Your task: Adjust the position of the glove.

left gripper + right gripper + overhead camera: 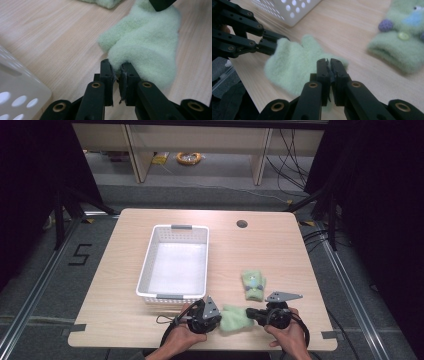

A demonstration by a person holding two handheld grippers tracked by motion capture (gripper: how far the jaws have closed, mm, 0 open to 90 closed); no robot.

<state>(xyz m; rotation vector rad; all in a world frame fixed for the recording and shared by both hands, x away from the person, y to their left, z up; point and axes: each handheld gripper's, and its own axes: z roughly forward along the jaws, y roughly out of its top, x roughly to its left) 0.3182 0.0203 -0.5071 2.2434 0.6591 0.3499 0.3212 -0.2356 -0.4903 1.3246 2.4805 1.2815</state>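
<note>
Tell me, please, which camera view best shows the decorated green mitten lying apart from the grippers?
The right gripper view: the decorated mitten is close, showing its button and purple bobble. The high view shows it small; the left gripper view catches just an edge.

Lighting: even, from overhead; the table (260, 250) is bright, the sides of the room fall to near black. Glare: the basket (173, 265) floor washes out white. Shadows: soft and short under the mitten (235, 318) and basket. High view: modest sharpness, slightly soft throughout. Left gripper view: jaws crisp, mitten fuzzy, far wood blurred. Right gripper view: near jaws sharp; the second mitten (402, 42) and basket are out of focus.
</note>
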